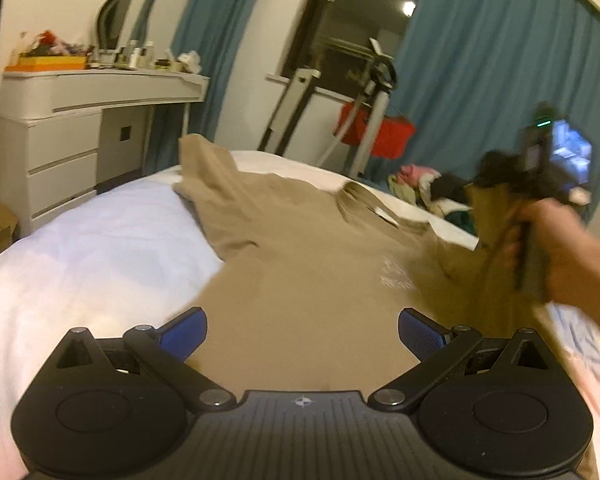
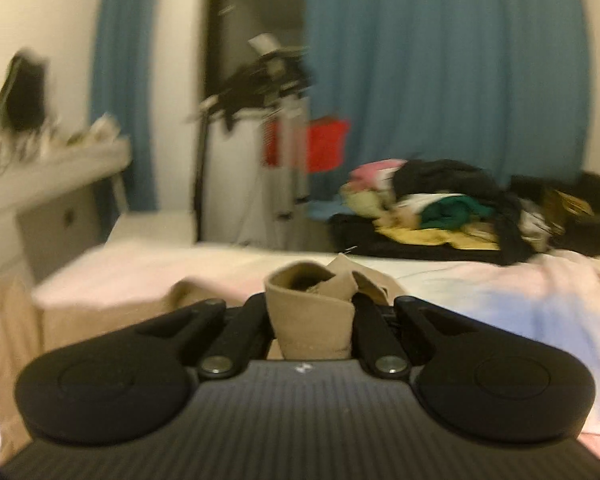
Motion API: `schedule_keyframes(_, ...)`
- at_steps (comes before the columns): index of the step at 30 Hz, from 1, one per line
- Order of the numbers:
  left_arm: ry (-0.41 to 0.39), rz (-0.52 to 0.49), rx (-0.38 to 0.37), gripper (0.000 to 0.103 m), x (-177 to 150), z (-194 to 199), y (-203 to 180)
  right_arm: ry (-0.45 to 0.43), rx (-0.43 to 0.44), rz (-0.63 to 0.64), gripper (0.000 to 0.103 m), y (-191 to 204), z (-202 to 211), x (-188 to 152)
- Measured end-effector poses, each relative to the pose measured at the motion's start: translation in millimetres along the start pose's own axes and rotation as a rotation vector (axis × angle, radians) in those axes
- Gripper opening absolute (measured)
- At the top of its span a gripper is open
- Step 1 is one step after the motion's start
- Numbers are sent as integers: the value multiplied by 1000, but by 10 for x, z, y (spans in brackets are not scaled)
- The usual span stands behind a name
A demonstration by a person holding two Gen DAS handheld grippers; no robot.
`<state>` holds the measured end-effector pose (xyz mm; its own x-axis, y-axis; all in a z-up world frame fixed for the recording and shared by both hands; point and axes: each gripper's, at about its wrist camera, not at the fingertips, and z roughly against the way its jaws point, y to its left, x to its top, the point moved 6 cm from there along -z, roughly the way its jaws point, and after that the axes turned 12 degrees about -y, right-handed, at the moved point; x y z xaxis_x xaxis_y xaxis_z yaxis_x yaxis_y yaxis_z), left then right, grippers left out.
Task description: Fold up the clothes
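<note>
left gripper (image 1: 302, 334): black body, ribbed grey deck, blue jaws | right gripper (image 2: 311, 312): black links, silver screws

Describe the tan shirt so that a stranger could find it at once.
Look at the white bed in front of the blue curtains. The tan shirt lies spread across it, one side pinched and lifted by the right gripper. Unlike the mixed-colour clothes pile further back, it is one plain garment, laid out alone.

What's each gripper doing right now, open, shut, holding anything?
Left gripper: open, nothing between its blue pads, over the tan shirt.
Right gripper: shut on a bunched fold of the tan shirt.
</note>
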<state>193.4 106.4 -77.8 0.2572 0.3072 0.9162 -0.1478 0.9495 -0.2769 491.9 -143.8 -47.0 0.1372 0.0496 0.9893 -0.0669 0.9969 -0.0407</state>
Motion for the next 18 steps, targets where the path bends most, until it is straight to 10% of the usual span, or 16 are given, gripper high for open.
schedule_keyframes(8, 15, -55, 96, 102, -60, -261, 271, 187, 85, 151, 6, 1046, -563, -826)
schedule_keyframes(10, 22, -61, 104, 102, -91, -315, 309, 187, 116, 120, 26, 1069, -589, -841)
schedule_keyframes(12, 34, -52, 104, 102, -124, -366, 325, 171, 157, 100, 86, 1039, -540, -775)
schedule_keyframes(18, 46, -79, 92, 102, -170, -409, 252, 117, 200, -4, 92, 907, -28, -412)
